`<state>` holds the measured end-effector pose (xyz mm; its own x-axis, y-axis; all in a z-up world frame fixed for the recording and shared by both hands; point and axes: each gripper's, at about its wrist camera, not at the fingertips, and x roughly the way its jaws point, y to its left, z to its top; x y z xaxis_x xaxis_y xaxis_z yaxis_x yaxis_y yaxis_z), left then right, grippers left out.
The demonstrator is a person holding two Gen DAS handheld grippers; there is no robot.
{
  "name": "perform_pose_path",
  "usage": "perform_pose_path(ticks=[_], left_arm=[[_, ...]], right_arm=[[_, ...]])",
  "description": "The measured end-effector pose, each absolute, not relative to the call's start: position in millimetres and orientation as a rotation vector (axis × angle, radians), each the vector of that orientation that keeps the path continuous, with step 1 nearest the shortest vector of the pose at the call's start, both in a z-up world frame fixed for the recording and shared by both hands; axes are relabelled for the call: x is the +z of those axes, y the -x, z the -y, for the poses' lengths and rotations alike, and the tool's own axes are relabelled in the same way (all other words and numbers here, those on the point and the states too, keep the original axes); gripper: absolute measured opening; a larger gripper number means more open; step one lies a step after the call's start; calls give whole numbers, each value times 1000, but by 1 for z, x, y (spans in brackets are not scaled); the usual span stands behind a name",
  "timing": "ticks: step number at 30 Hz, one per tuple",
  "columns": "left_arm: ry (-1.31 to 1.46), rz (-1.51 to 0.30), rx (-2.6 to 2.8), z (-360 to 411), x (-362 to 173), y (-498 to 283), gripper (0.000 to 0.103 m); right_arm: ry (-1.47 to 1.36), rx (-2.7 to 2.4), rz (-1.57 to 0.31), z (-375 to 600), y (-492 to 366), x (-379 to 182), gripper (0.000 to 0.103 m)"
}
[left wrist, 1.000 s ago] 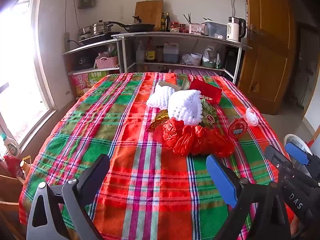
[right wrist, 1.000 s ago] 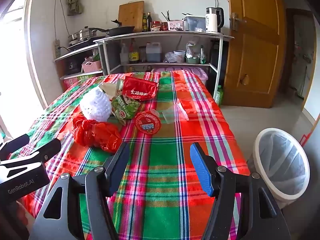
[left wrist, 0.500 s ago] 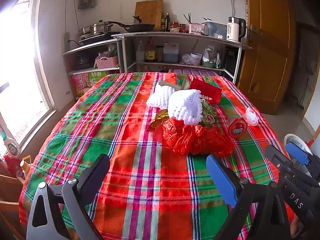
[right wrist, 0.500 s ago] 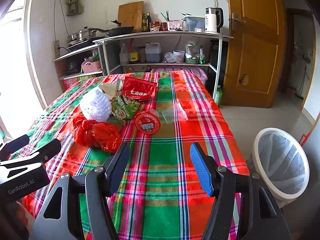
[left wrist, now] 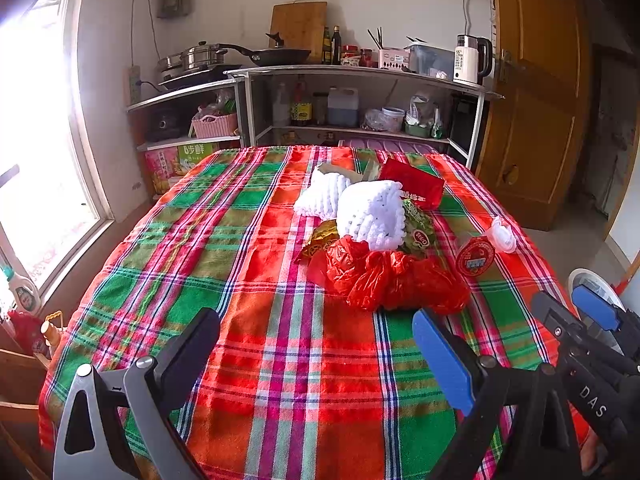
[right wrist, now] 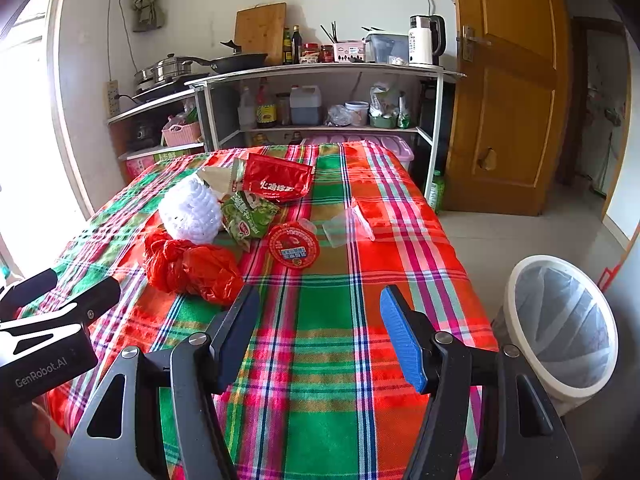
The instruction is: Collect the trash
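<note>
I hold my left tool (left wrist: pixel 316 344) wide apart above the near end of the tabletop (left wrist: pixel 248 240), gripping nothing. My right tool (right wrist: pixel 320 332) is spread wide too, empty. The trash sits mid-tabletop: a crumpled red plastic bag (right wrist: pixel 192 266) nearest, touching white foam netting (right wrist: pixel 192 212), with a green wrapper (right wrist: pixel 250 218), red packet (right wrist: pixel 278 182) and round red lid (right wrist: pixel 293 246) beside them. The lined bin (right wrist: pixel 560 328) stands on the floor right of the tabletop.

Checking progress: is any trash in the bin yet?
No, the white-lined bin beside the table looks empty in the right wrist view.
</note>
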<state>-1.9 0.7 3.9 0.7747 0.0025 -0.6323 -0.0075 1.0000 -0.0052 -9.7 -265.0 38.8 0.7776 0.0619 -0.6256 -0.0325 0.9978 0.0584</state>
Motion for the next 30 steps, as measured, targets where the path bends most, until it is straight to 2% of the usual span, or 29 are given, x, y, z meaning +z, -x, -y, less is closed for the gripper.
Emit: perform_pose_path(ticks=[30], left_arm=[[8, -686, 9, -2, 4, 2, 98]], right_arm=[[-46, 48, -679, 266, 11, 39, 63]])
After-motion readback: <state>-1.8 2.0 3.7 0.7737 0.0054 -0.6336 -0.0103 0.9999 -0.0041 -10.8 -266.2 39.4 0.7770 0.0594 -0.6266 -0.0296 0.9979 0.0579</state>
